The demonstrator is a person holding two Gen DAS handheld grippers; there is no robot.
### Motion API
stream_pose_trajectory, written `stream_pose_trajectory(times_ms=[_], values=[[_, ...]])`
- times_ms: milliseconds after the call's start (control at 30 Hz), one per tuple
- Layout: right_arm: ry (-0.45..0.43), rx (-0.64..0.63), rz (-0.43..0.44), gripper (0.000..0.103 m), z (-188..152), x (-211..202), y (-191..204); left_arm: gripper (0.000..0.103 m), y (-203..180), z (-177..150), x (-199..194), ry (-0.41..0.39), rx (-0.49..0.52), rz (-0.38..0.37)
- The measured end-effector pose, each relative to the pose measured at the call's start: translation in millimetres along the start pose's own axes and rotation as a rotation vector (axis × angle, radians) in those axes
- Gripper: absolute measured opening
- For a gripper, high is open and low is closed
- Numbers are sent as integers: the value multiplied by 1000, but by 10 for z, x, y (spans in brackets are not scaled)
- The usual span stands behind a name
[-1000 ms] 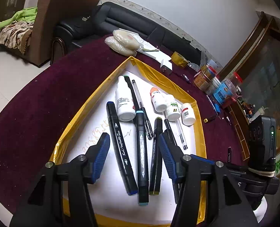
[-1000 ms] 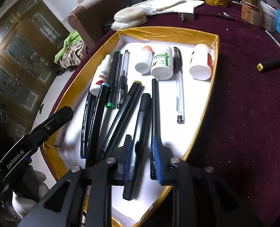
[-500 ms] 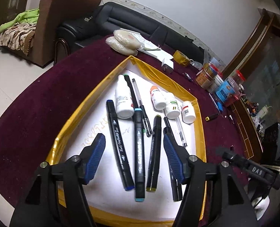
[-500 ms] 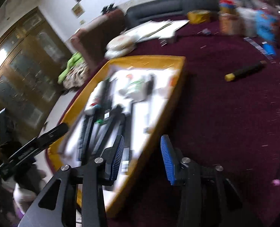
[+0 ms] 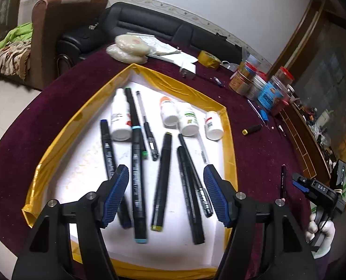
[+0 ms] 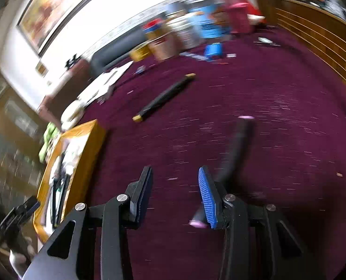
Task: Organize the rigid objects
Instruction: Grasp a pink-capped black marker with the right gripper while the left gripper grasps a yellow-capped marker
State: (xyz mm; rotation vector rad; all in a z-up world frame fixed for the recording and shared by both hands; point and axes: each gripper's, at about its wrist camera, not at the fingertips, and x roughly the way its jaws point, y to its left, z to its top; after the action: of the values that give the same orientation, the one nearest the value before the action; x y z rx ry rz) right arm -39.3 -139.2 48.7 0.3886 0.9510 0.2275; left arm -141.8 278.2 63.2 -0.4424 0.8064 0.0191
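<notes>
A yellow-rimmed white tray (image 5: 191, 91) on the purple cloth holds several black markers (image 5: 138, 163) and three white bottles (image 5: 119, 119). My left gripper (image 5: 166, 172) hovers over the near ends of the markers. Its jaws are opening and the pads press on nothing. My right gripper (image 6: 174, 172) is open over bare cloth to the right of the tray (image 6: 89, 140), with nothing between its fingers. A black marker with pink ends (image 6: 238, 147) lies just right of its right finger. A yellow-tipped black marker (image 6: 163, 98) lies farther off. The right wrist view is blurred.
Jars and tins (image 5: 264, 86) crowd the table's far right by a wooden ledge (image 6: 324, 39). A tape roll (image 5: 209, 59), papers and wrapped white discs (image 5: 131, 46) lie beyond the tray. A gloved hand holds the right gripper (image 5: 313, 186) at the right edge.
My right gripper left the marker it was shut on in the tray, widened, and swung right over the cloth. The left jaws widened and the left gripper drew back slightly.
</notes>
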Motion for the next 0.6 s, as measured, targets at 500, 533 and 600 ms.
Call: stream_pose_trajectory(times_ms=[500, 533, 600], values=[[53, 9, -76, 36, 59, 224, -261, 66, -798, -149, 115, 63, 206, -55], [74, 1, -83, 36, 55, 296, -256, 66, -833, -151, 115, 64, 217, -58], [69, -20, -98, 38, 65, 349, -224, 66, -942, -141, 121, 64, 240, -58]])
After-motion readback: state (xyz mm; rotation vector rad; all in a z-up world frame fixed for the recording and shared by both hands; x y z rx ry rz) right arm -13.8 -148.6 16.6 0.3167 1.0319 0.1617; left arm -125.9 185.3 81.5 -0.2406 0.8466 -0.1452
